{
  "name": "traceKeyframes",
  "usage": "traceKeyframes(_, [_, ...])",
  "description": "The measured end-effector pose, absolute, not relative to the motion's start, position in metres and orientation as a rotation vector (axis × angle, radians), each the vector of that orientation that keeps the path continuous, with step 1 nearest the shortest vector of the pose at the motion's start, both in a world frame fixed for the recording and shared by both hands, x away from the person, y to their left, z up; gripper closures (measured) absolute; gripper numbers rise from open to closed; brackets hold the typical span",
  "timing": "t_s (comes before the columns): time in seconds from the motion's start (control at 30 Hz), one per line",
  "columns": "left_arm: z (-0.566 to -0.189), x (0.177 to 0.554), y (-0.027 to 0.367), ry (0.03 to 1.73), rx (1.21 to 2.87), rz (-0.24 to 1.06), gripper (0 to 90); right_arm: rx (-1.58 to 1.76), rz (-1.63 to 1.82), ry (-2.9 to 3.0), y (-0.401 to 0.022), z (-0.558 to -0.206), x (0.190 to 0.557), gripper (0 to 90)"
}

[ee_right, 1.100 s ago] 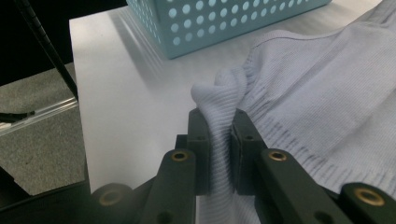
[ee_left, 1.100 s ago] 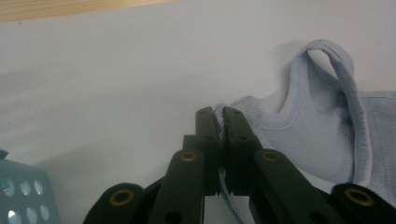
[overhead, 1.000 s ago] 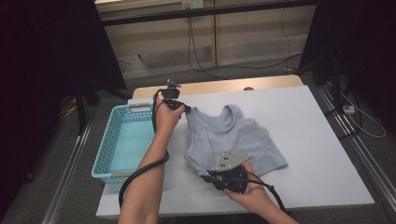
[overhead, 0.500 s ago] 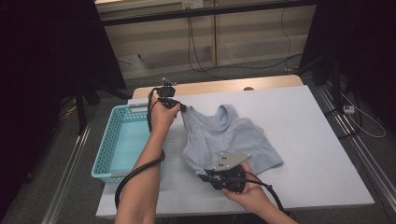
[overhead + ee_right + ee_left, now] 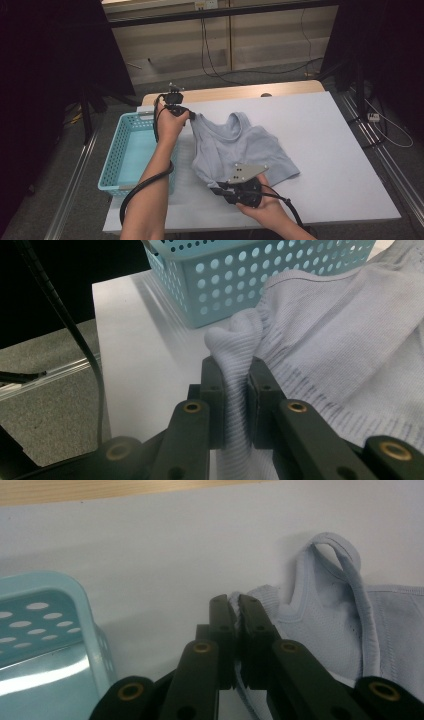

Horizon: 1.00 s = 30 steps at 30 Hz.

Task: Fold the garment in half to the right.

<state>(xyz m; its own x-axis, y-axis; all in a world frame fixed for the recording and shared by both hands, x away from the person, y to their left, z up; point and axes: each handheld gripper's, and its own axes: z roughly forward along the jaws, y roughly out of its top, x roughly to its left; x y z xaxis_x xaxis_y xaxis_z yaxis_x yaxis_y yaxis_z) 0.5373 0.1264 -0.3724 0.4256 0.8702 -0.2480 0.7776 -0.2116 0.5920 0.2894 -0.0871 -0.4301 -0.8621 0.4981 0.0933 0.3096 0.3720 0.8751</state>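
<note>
Right now your white table (image 5: pixel 340 165) carries the teal basket (image 5: pixel 131 150) at its left edge and the pale blue tank top (image 5: pixel 240 150) spread just beside it. Your left gripper (image 5: pixel 238 611) is clamped on the top's shoulder strap. Your right gripper (image 5: pixel 234 371) pinches a bunched fold of its near hem corner.

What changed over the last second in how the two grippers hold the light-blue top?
Little: the left gripper drew its shoulder strap slightly toward the basket, bunching the top on that side. The right gripper stayed put, clamped on the hem corner; both grips unchanged.
</note>
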Motion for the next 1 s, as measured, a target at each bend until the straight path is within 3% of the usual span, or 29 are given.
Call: traceKeyframes(1.0, [-0.365,0.53,0.144,1.435,2.009,0.214,86.3,0.705,1.544,2.443,-0.078,-0.427,0.289,81.6])
